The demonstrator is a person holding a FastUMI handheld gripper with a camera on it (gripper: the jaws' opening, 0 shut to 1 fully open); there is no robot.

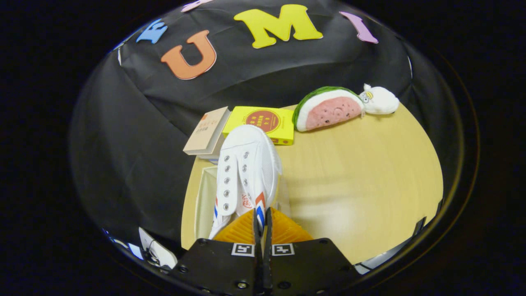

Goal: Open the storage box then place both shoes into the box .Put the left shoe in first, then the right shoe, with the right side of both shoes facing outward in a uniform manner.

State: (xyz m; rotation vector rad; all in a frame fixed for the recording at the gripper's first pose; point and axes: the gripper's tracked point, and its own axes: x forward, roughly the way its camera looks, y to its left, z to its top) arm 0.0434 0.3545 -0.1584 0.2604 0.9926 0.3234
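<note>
Fingers (262,224) angled downward over the desk (361,172), drawn almost together, pinching the heel edge of a white shoe (246,172) with red and blue side stripes. Shoe extending straight ahead from the fingertips, toe pointing away, eyelets up, hanging above an open white storage box (204,197) just left of the fingers. Beyond the toe: a tan book (206,131) and a yellow box (263,123), touching. Farther right, a watermelon-slice plush (328,111) beside a small white plush (380,100).
</note>
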